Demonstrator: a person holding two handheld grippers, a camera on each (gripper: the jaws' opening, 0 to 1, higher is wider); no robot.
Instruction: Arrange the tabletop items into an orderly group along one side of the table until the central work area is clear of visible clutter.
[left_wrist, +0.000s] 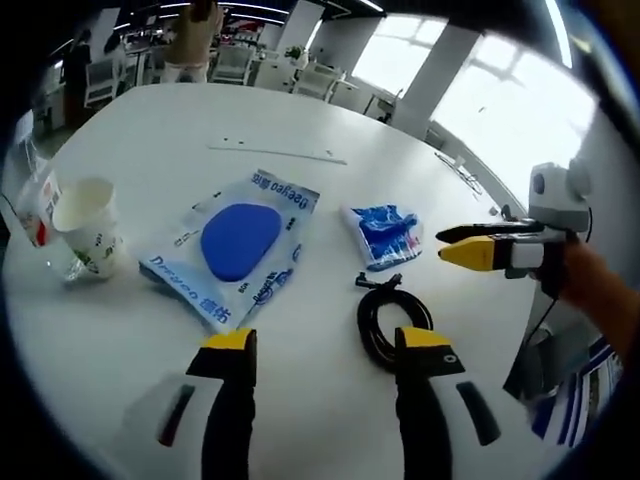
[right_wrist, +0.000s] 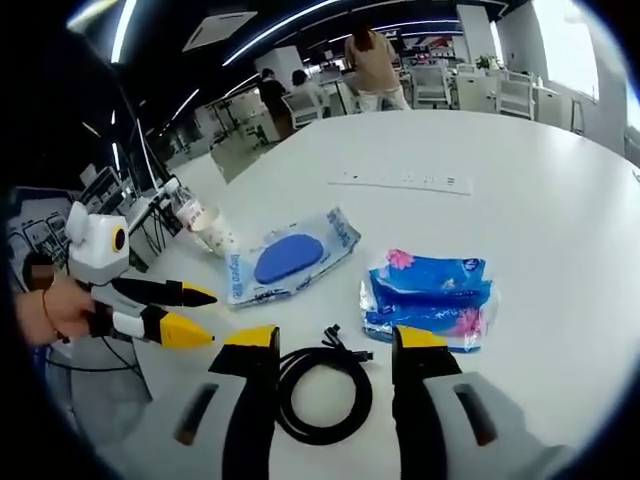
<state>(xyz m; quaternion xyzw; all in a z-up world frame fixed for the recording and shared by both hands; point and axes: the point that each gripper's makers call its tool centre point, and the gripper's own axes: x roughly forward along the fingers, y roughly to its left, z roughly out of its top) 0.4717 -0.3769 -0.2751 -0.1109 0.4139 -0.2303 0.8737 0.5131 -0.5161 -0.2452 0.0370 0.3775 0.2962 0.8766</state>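
On the white table (left_wrist: 140, 370) lie a clear packet with a blue oval pad (left_wrist: 240, 245) (right_wrist: 290, 258), a blue tissue pack (left_wrist: 385, 235) (right_wrist: 430, 295) and a coiled black cable (left_wrist: 385, 322) (right_wrist: 322, 392). A paper cup (left_wrist: 88, 225) (right_wrist: 215, 232) stands beside a clear bottle (left_wrist: 35, 215) (right_wrist: 190, 212) near the table edge. My left gripper (left_wrist: 328, 345) (right_wrist: 205, 318) is open and holds nothing; the cable lies by its right jaw. My right gripper (right_wrist: 335, 345) (left_wrist: 455, 245) is open above the cable, with the tissue pack just beyond its right jaw.
A thin white strip (left_wrist: 280, 152) (right_wrist: 400, 180) lies on the far part of the table. A person (right_wrist: 375, 55) stands beyond the table among white chairs and desks. A hand (right_wrist: 50, 305) holds the left gripper off the table's edge.
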